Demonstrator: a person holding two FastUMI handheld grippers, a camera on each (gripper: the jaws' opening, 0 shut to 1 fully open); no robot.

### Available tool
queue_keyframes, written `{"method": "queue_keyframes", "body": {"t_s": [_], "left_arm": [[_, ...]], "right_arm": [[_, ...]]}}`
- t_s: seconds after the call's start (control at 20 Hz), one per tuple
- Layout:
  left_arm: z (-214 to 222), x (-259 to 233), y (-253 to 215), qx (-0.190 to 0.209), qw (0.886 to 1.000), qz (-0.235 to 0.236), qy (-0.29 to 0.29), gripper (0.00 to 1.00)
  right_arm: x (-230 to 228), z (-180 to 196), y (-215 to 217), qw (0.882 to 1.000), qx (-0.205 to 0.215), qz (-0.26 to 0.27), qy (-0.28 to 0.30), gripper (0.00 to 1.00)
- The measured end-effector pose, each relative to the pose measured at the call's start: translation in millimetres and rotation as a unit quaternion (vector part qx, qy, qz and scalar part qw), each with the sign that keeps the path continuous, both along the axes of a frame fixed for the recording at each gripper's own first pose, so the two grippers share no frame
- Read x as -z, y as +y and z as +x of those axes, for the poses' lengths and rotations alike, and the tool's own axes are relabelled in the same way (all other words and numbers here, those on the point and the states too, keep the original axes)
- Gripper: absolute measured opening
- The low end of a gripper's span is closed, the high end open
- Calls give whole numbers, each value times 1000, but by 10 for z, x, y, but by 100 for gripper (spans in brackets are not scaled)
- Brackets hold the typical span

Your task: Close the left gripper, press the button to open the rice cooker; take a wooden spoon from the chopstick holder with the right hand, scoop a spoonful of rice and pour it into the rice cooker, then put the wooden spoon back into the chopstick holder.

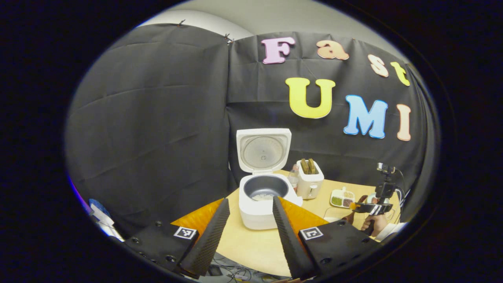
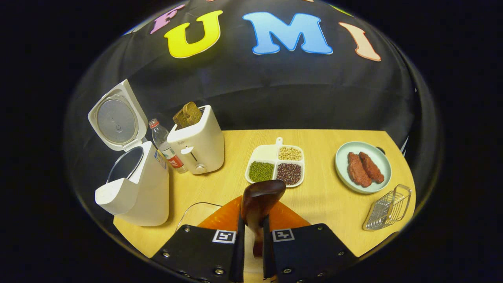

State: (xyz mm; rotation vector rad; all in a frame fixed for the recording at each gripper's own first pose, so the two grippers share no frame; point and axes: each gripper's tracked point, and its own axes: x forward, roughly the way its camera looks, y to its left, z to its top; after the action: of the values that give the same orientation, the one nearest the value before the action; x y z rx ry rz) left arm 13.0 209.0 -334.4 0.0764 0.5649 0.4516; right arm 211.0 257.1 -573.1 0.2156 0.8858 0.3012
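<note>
The white rice cooker (image 1: pixel 262 210) stands open on the wooden table, lid (image 1: pixel 264 151) raised, with a little white rice in its dark pot. My left gripper (image 1: pixel 250 201) is open, held back from the cooker, which shows between its fingers. My right gripper (image 2: pixel 253 226) is shut on the handle of a dark wooden spoon (image 2: pixel 262 198), whose bowl points forward over the table. In the right gripper view the open cooker (image 2: pixel 135 188) is at the left. In the left gripper view the right gripper (image 1: pixel 371 207) and the hand (image 1: pixel 376 224) holding it are at the far right.
A toaster (image 2: pixel 198 145) with bread and a plastic bottle (image 2: pixel 164 145) stand beside the cooker. A divided tray of beans (image 2: pixel 277 165), a plate with meat (image 2: pixel 363 167) and a wire metal holder (image 2: pixel 387 208) sit on the table (image 2: pixel 326 204). A clear container's rim (image 2: pixel 192 210) lies under the right gripper.
</note>
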Motion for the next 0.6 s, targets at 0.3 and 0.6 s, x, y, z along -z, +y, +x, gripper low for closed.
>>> {"method": "queue_keyframes", "body": {"t_s": [0.3,0.6], "left_arm": [[-68,-40,87,-15,1000,9,-5,80],[-169,-107,89,-24,1000,16,-6,80]], "right_arm": [[6,-110,370,999,-12,35,27,19],[-50,-255,657,995,-14,82,57,19]]}}
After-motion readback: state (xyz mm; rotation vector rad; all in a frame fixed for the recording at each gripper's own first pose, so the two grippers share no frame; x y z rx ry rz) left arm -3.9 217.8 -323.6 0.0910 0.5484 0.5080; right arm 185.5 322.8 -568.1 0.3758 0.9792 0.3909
